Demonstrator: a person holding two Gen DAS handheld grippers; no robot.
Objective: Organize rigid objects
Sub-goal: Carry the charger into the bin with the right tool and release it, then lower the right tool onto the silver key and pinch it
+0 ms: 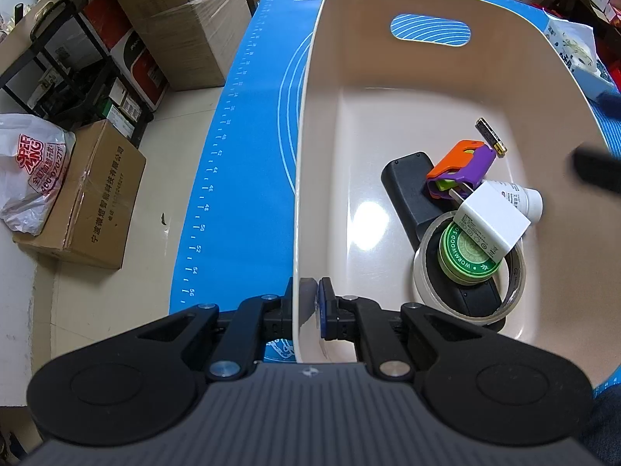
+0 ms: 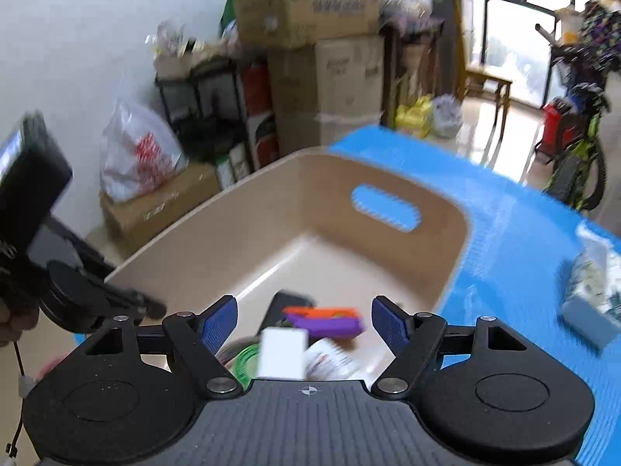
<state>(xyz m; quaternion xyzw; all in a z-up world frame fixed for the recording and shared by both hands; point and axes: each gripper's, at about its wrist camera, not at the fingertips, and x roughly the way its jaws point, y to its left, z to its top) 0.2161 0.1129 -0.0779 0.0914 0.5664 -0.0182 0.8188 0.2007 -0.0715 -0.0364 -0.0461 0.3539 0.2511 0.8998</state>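
The left gripper [image 1: 308, 303] has its fingers clamped on the near wall of a beige bin [image 1: 427, 89]. The right gripper [image 2: 304, 324] hovers above, fingers apart and empty. Inside lie a white charger [image 1: 493, 225], tape roll [image 1: 423, 283] and battery [image 1: 491, 136].

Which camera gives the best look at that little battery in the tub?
The left wrist view: the battery lies sharp and unobstructed on the tub floor, beside the orange-purple toy. In the blurred right wrist view I cannot find it.
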